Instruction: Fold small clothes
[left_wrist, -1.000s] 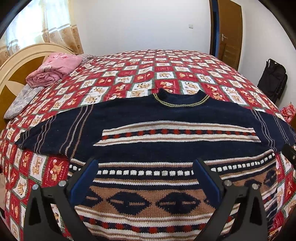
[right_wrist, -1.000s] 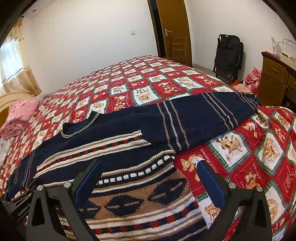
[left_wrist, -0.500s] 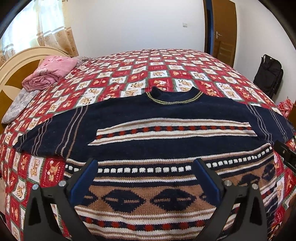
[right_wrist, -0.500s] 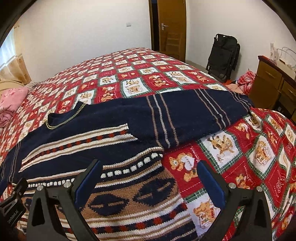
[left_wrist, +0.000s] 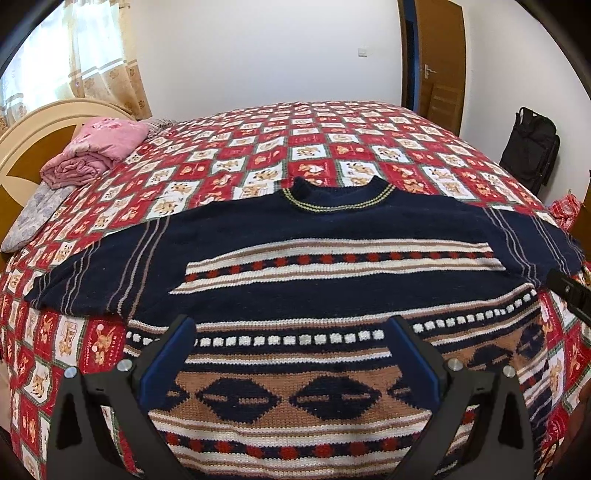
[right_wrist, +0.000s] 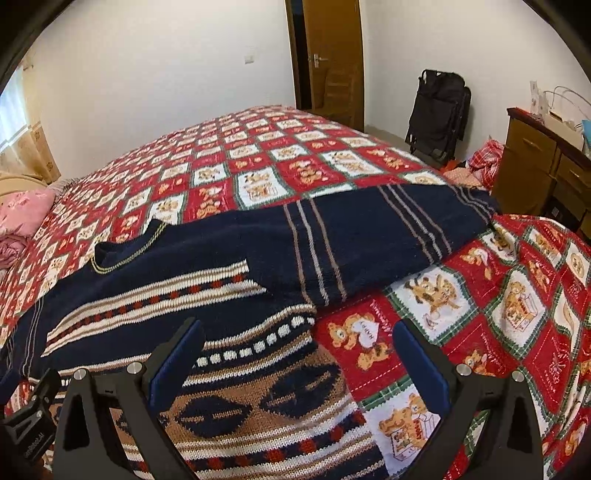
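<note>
A navy knitted sweater (left_wrist: 332, 236) with white, red and tan patterned bands lies flat, front up, on the bed, collar away from me and both sleeves spread out. My left gripper (left_wrist: 290, 332) is open and empty above the sweater's lower body. My right gripper (right_wrist: 299, 336) is open and empty above the sweater's lower right side (right_wrist: 240, 354), near the right sleeve (right_wrist: 369, 236). A part of the right gripper shows at the right edge of the left wrist view (left_wrist: 570, 295).
The bed has a red, white and green bear-patterned quilt (left_wrist: 332, 147). Folded pink cloth (left_wrist: 99, 147) lies at the headboard on the left. A black bag (right_wrist: 439, 110), a wooden dresser (right_wrist: 543, 173) and a door (right_wrist: 328, 55) stand beyond the bed on the right.
Both grippers have shifted slightly over the sweater, staying open. The right view has turned a little to the right. The sweater has not moved.
</note>
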